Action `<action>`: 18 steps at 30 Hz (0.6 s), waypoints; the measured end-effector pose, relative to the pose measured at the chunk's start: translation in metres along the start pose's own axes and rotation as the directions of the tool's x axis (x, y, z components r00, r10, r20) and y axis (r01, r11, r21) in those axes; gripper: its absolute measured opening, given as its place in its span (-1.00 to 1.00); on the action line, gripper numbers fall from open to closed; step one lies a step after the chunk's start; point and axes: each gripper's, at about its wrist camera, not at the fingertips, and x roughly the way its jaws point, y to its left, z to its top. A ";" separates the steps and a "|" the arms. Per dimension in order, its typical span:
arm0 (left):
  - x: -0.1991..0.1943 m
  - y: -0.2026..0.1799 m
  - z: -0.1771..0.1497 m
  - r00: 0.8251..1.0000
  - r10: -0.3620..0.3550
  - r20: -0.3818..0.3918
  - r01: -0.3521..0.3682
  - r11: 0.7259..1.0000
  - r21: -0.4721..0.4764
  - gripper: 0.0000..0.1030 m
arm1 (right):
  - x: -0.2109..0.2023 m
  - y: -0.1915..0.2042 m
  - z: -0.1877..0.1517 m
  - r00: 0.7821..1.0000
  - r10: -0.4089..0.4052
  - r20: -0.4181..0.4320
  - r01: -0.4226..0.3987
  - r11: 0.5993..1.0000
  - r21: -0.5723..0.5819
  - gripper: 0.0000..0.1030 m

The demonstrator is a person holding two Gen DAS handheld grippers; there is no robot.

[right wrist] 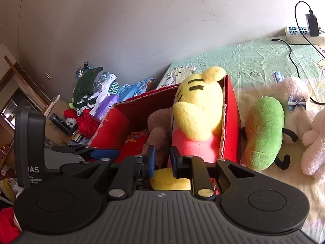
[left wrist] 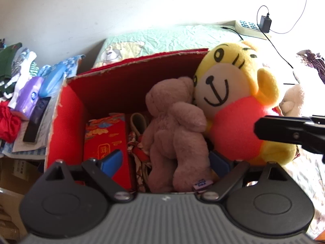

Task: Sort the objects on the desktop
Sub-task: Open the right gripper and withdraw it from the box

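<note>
The right gripper [right wrist: 163, 161] is closest to the yellow tiger toy [right wrist: 198, 109]. Its fingers [right wrist: 151, 158] stand narrow, with a small gap, and nothing is pinched between them. The tiger's yellow foot and pink belly lie just past the fingertips, in the right end of the red box [right wrist: 230, 122]. The tiger stands tall, head up at the far end, leaning on the box wall.

The left gripper [left wrist: 166, 160] has wide fingers [left wrist: 112, 160]. The brown teddy bear [left wrist: 174, 134] stands between them, upright in the box, but the fingers do not seem to press it. Its head rests against the tiger's cheek.

Farther right, on the bed [right wrist: 254, 61], outside the box, lie the green bean toy [right wrist: 264, 134] and a white fluffy toy [right wrist: 300, 109]. They are nearer the right hand, so I think that hand should fetch the bean next. It stands tall too.
</note>
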 end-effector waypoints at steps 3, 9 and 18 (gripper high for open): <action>-0.010 -0.005 -0.002 0.999 0.042 0.024 -0.041 0.999 -0.017 0.79 | -0.013 -0.010 0.000 0.999 0.043 0.008 -0.043 0.999 0.002 -0.63; -0.036 -0.019 -0.001 0.993 0.086 0.076 -0.082 0.995 -0.056 0.79 | -0.046 -0.036 -0.001 0.998 0.061 0.015 -0.061 0.998 -0.007 -0.63; -0.081 -0.104 0.014 0.970 -0.087 0.227 0.073 0.995 0.072 0.81 | -0.102 -0.113 -0.007 0.997 -0.040 0.059 0.035 0.996 0.086 -0.57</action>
